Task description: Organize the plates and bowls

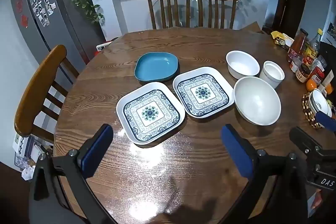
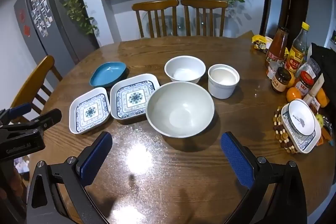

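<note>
Dishware laid out on round wooden table (image 1: 147, 39) — both grippers spread wide, holding nothing.

L gripper (image 1: 168, 148) and R gripper (image 2: 166, 150) hover over bare tabletop near the front edge. Mid-table: two square white plates w/ blue patterned centres (image 1: 150, 112) (image 1: 202, 92) side by side; teal dish (image 1: 156, 66) behind them; large white bowl (image 2: 180, 109) to the right of the plates, smaller white bowl (image 2: 184, 69) and white cup (image 2: 223, 80) beyond it.
</note>
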Available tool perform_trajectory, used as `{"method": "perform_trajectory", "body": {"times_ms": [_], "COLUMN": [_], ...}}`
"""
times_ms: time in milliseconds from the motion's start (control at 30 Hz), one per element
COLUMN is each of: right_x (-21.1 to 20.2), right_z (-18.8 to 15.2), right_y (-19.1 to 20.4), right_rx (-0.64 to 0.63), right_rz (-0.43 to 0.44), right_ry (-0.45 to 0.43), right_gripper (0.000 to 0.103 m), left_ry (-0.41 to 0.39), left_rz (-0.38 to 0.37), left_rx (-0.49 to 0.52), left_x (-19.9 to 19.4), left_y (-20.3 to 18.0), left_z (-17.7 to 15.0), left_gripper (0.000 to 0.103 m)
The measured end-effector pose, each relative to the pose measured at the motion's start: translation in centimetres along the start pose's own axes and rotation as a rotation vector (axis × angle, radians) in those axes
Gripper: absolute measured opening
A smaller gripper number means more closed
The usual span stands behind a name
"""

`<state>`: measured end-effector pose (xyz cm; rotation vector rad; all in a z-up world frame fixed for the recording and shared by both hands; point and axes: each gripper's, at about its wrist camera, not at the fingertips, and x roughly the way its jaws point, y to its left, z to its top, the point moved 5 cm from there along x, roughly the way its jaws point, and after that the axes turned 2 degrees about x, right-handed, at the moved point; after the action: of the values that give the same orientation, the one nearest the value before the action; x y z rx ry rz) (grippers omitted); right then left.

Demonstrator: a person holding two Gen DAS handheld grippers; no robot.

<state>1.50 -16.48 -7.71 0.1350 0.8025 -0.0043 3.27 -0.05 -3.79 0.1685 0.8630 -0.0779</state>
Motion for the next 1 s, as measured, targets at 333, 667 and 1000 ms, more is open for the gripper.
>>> {"method": "perform_trajectory", "body": {"times_ms": [333,667,1000], "right_x": [1.1,1.4,1.6], "right_z": [0.3,0.3,0.3], "right_y": [0.6,0.3,0.2], "right_rx": [-0.033,-0.026,-0.025], "right_rz": [-0.001,0.004,0.007], "right_ry": [0.017,0.023,0.025], "right_gripper": [0.103,0.103,0.103], "left_ry": [0.018,0.011,0.0], "left_rz": [-0.003,-0.004,0.003], "left_rx": [-0.03,-0.029,-0.028], "left_x": [0.8,1.1,0.9], "left_y": [0.8,0.3,0.2], "left_z": [0.0,-0.2,-0.1], "left_gripper": [0.102,0.102,0.102]}}
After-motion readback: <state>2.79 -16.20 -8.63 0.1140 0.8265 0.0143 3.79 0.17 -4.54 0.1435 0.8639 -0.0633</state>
